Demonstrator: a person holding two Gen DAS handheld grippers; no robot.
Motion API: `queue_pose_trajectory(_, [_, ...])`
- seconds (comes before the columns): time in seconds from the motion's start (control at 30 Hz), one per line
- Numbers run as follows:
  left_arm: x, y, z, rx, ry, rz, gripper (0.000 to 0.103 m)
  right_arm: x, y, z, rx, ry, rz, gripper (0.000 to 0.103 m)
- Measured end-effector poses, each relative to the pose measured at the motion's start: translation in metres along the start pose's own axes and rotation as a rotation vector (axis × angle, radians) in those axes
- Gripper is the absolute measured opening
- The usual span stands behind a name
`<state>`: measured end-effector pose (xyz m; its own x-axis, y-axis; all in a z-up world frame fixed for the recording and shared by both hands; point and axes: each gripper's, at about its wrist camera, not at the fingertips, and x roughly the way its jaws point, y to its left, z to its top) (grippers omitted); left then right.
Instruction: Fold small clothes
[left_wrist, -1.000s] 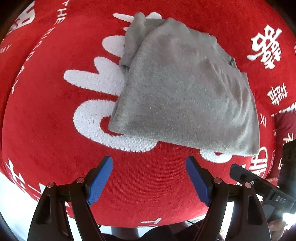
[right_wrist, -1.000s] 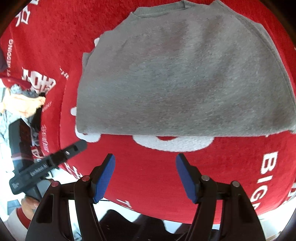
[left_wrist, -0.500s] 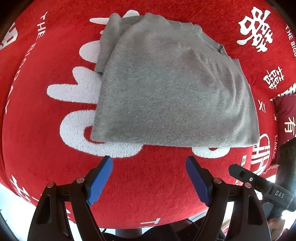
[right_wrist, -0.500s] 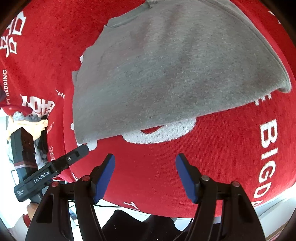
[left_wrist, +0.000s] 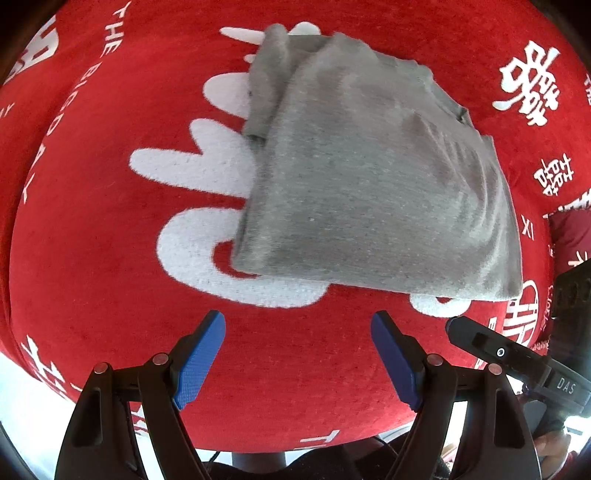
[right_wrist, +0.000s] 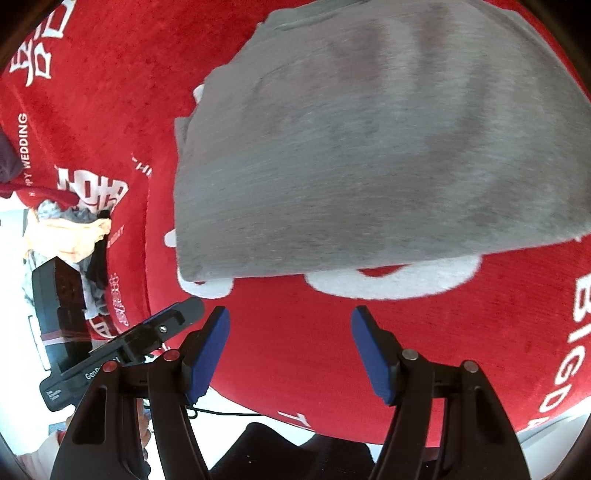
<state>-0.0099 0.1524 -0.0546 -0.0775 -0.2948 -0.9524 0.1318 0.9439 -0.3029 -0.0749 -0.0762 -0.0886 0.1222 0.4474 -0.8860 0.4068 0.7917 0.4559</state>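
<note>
The folded grey knit garment (left_wrist: 373, 177) lay flat on the red plush cloth with white lettering and white characters (left_wrist: 92, 206) that covered the work surface. In the left wrist view the garment occupied the centre and far right of the cloth, its near folded edge running from lower left to lower right, and a narrower folded layer protruded along its far left side. The garment partly covered a large white printed figure (left_wrist: 192, 166) on the cloth. In the right wrist view the same garment (right_wrist: 369, 140) filled the far half of the frame, with its ribbed edge at the far end and its near edge resting over the white print.

The left gripper (left_wrist: 298, 360) was positioned just near of the garment's near edge, apart from it, with its blue-padded jaws spread wide and nothing between them. The right gripper (right_wrist: 291, 349) was likewise near of the garment, not touching it, with its blue-padded jaws spread wide and nothing held.

Each gripper was visible at the edge of the other's view as a black body. A pile of mixed clothes in orange, grey and black (right_wrist: 74, 236) lay at the left edge of the cloth in the right wrist view.
</note>
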Motion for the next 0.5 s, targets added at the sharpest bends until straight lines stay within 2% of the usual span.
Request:
queue_pose_trajectory(0.17, [-0.002, 0.007, -0.001, -0.013, -0.014, -0.008, 0.082, 0.01, 0.008, 0.004, -0.021, 0.015, 0.02, 0.072])
queue_pose_trajectory(0.5, [-0.004, 0.02, -0.003, -0.09, -0.051, -0.037, 0.082, 0.027, -0.003, 0.006, 0.029, 0.07, 0.079, 0.072])
